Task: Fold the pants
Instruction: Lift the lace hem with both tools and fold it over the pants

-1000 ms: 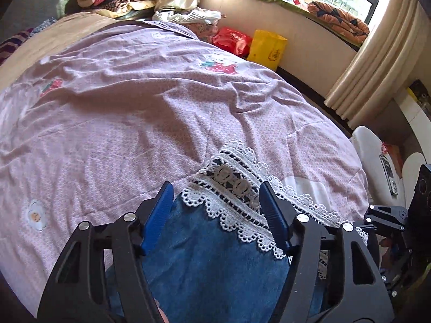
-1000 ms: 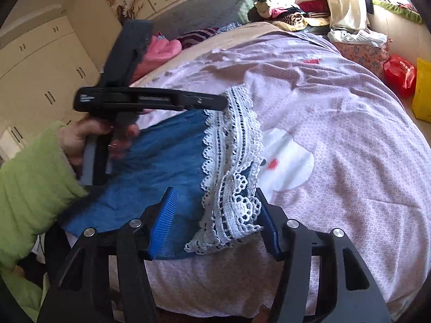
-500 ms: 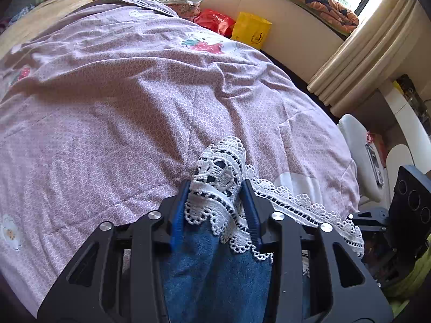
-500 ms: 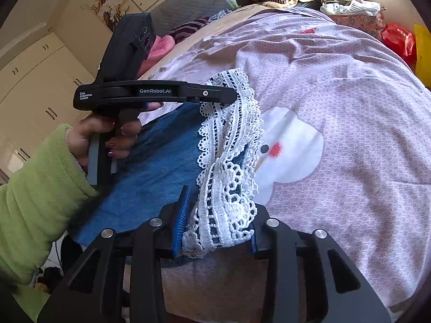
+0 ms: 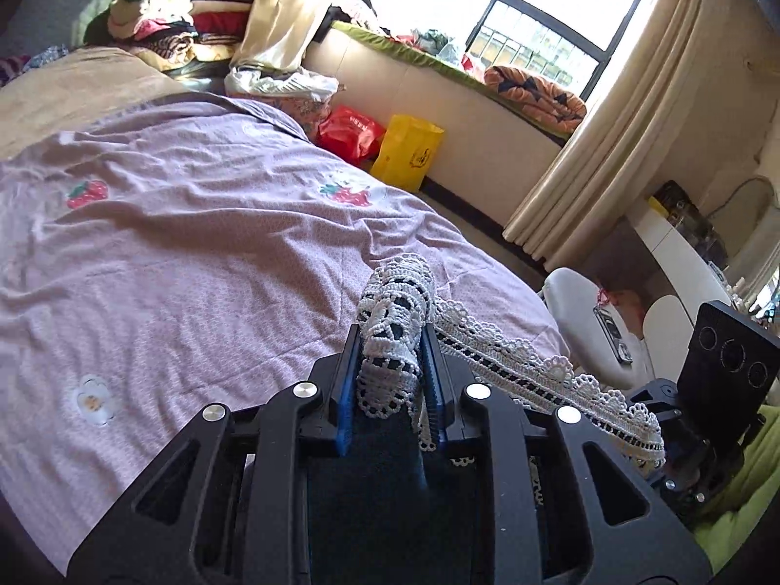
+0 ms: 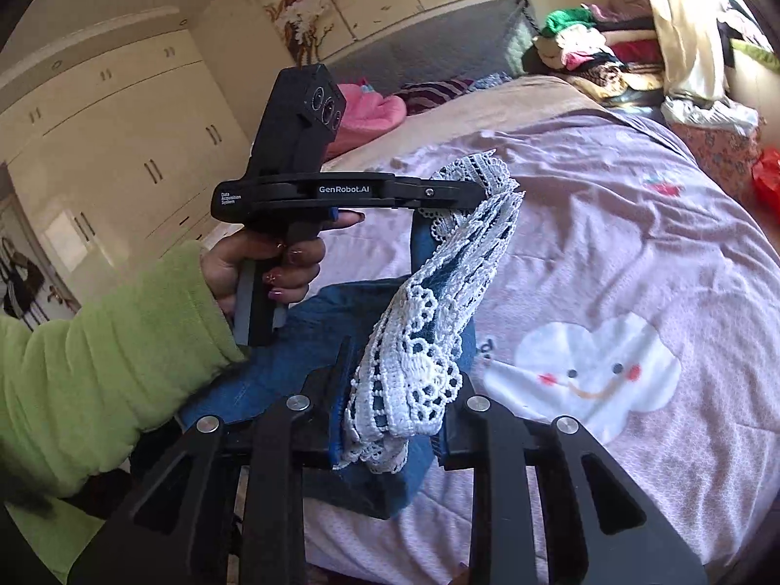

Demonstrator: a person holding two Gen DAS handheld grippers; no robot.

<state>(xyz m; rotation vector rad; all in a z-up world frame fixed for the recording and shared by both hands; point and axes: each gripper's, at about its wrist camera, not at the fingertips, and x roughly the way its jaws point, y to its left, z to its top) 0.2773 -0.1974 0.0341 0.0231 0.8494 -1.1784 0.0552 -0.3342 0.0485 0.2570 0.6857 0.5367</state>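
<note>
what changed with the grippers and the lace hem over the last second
Both jaws went from wide open around the lace hem to pressing on it, and are still closing. The left hand-held gripper and right hand-held gripper then lifted it, so the pants now hang off the bedspread. The bedspread itself has not changed.

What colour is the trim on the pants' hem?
White openwork lace trim on blue denim pants, clearest in the right wrist view.
</note>
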